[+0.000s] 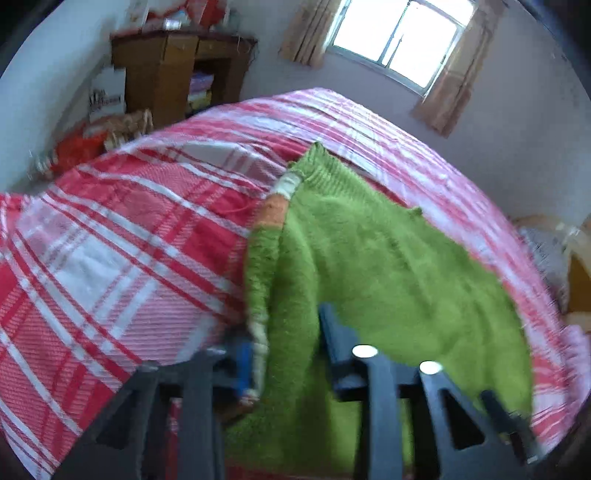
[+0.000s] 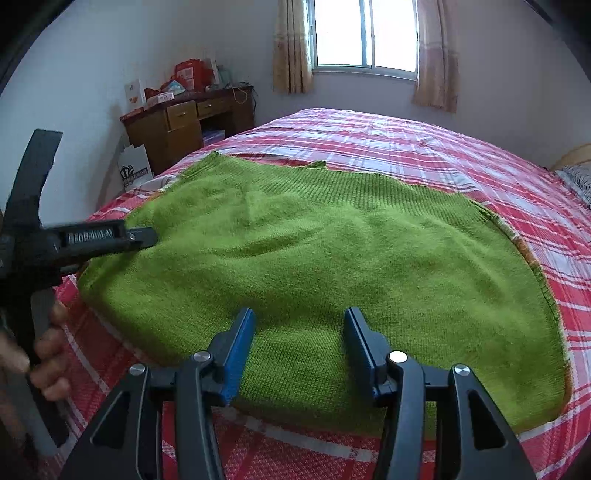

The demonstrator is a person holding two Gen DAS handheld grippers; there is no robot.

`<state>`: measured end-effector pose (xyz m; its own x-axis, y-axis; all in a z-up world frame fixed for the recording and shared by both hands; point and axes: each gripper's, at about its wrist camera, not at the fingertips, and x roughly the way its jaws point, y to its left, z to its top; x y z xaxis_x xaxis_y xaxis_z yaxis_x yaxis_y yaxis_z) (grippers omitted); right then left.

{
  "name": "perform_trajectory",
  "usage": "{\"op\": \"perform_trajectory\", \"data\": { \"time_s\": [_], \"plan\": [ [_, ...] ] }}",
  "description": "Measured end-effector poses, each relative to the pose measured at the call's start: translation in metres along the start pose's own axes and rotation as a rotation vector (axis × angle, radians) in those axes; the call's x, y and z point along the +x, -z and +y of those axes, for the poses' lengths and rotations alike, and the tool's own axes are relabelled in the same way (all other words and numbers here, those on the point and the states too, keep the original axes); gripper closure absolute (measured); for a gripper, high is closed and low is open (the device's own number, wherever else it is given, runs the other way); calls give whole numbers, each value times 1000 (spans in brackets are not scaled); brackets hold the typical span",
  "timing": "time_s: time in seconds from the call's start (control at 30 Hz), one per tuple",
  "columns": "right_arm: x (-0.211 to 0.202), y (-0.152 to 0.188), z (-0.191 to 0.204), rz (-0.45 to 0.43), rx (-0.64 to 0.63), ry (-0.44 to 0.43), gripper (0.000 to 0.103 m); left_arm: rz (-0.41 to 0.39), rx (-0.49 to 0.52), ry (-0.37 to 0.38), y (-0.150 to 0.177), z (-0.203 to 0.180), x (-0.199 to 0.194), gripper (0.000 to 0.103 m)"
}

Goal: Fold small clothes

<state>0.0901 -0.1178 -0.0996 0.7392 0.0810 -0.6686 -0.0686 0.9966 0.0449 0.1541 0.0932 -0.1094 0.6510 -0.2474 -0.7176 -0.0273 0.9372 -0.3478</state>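
A fuzzy lime-green knitted sweater (image 2: 314,258) lies spread across a bed covered in a red, pink and white plaid bedspread (image 2: 461,162), its ribbed hem toward the window (image 2: 364,35) and its near edge close to the bed's front. The right gripper (image 2: 299,347), black with blue finger pads (image 2: 238,354), hovers over the sweater's near edge with its jaws spread wide and nothing between them. In the left wrist view, which is motion-blurred, the left gripper (image 1: 284,350) sits at the sweater's left side, where a sleeve banded in orange and white (image 1: 271,210) is folded along the body; its jaws stand apart with the green knit and the sleeve's pale cuff between them, though whether they grip the fabric cannot be told. A brown wooden desk (image 2: 184,125) piled with boxes stands against the far wall.
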Motion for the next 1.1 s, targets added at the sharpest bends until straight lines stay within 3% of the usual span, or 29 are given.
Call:
{"op": "perform_trajectory", "data": {
  "time_s": [0.1,0.17,0.27,0.43,0.57,0.67,0.77,0.97,1.1],
  "plan": [
    [0,0,0,-3,5,-6,51,-7,28,-38,-5,-13,-4,80],
    [-3,1,-3,-15,24,-9,51,-55,89,-48,-1,-28,-15,81],
    [-8,3,-17,-42,103,-24,51,-108,192,-4,7,-56,-31,82],
    [-10,5,-31,-53,195,-57,51,-111,329,41,26,-95,-29,84],
    [-10,5,-31,-50,201,-57,51,-60,380,41,42,-109,-8,85],
    [-9,4,-31,-37,210,-70,51,-78,404,21,46,-114,-5,85],
    [-7,0,-34,-7,215,-101,50,-71,375,50,43,-109,-7,85],
    [5,-32,-20,44,-27,-119,50,-51,271,137,36,-92,-4,85],
    [18,-41,-26,131,-133,-157,48,-68,326,123,41,-98,-6,85]
  ]
}}
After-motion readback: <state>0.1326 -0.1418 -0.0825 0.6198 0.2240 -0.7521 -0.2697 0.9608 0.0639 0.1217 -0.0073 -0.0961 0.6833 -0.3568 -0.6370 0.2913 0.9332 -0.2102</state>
